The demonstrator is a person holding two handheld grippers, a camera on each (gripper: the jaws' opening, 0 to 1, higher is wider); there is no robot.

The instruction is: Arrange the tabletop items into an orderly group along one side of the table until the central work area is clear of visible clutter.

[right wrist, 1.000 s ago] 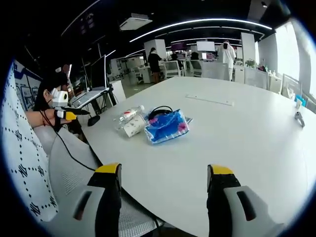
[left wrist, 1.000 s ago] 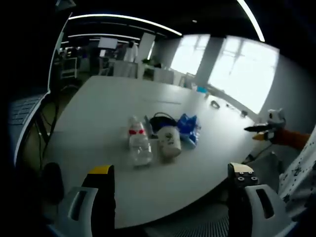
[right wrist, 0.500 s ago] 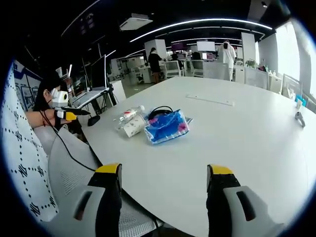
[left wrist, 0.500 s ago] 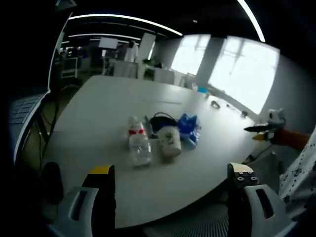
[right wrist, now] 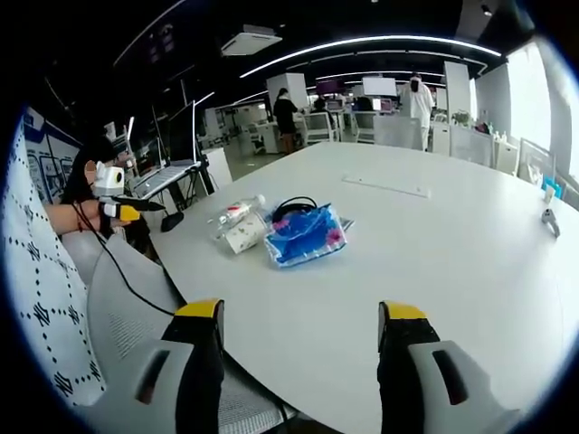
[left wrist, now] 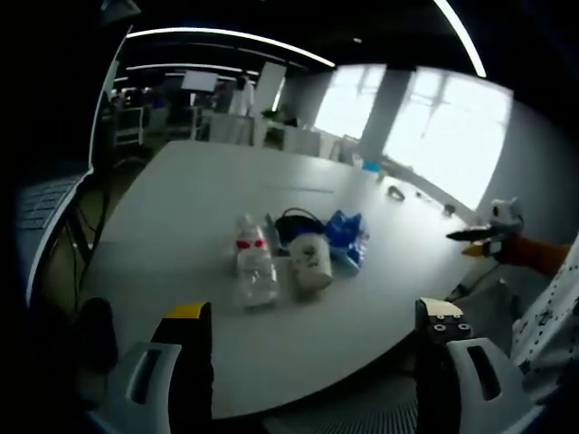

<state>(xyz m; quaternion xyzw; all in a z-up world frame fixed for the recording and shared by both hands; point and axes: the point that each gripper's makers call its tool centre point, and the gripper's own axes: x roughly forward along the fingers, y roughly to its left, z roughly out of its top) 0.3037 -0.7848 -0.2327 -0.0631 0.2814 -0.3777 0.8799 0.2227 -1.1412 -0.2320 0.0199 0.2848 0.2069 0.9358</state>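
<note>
Both my jaws stand wide open and empty, held back from the desk [right wrist: 470,244] edge because the bottle [left wrist: 254,262], cup [left wrist: 309,260] and blue packet [right wrist: 303,235] already sit grouped.

Bare table [right wrist: 434,244] around clustered items [right wrist: 280,228]

Readable text: none in either view.
Bottle label [left wrist: 251,242]: red band on the clear bottle; any lettering is too small and blurred to read.
Cup print [left wrist: 309,258]: dark marks on the white cup; not legible.
Blue packet [right wrist: 303,234]: pink and blue pattern on the wrapper; no brand name can be made out.
Wall screens [right wrist: 378,86]: lit panels at the far end of the room; content too small to read.
Numbers and signs: none legible on the table [right wrist: 434,235] or walls.
</note>
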